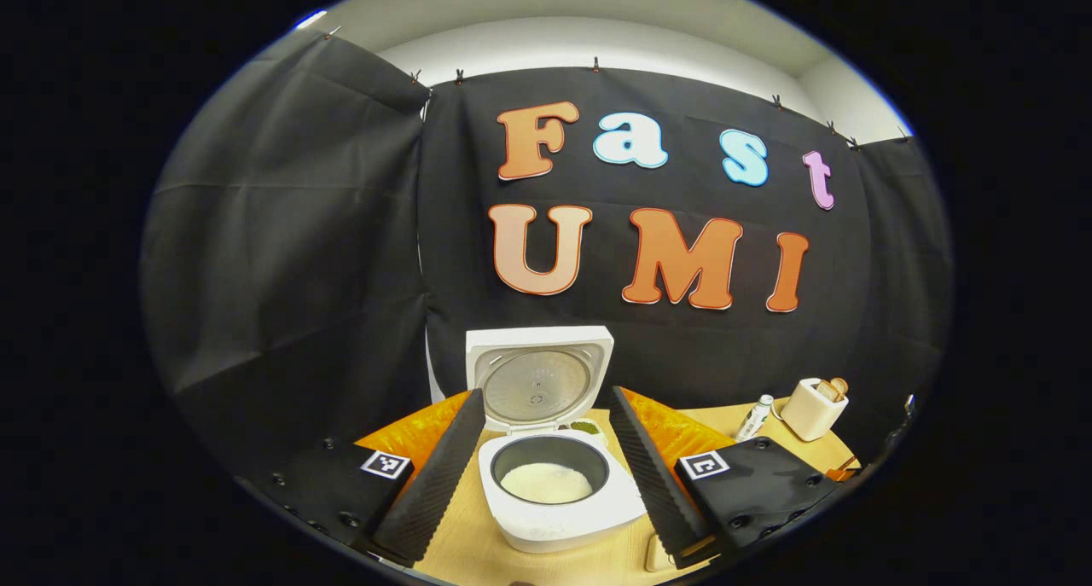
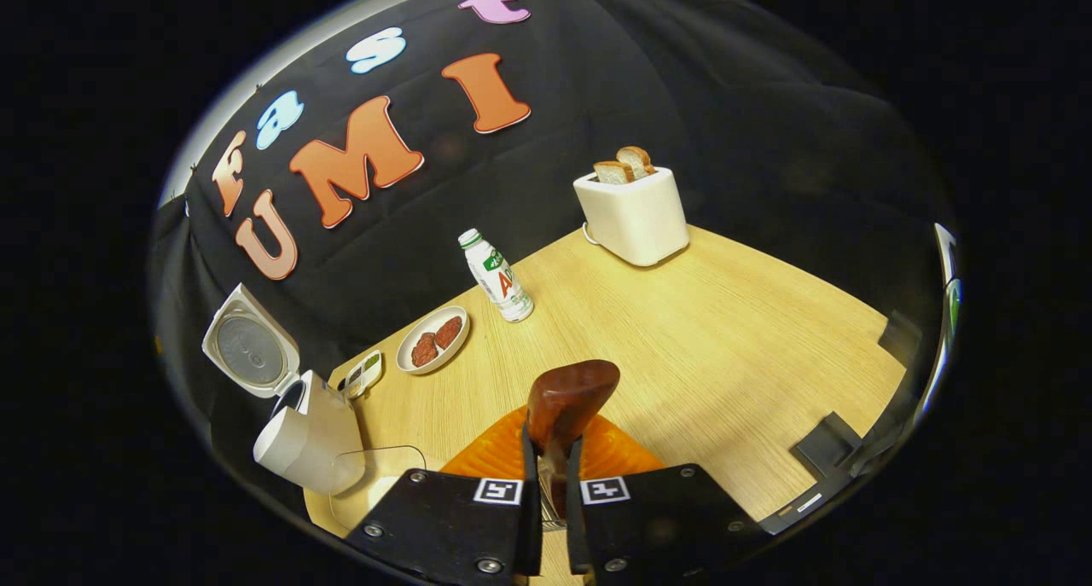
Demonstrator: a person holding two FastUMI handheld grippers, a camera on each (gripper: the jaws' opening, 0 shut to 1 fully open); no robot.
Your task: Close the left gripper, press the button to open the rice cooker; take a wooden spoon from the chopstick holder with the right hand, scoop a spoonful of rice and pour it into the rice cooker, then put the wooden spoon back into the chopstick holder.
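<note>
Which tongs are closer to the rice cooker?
Left. The left tongs are open with the rice cooker right between their fingers. The right tongs, holding the wooden spoon, are off to the side across the table.

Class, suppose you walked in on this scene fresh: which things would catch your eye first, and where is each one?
First the rice cooker, lid up, standing on the wooden table between the open fingers of the left gripper, with white rice in its pot. Next the wooden spoon, clamped upright in the right gripper. Then the white toaster with bread slices at the table's far edge.
</note>
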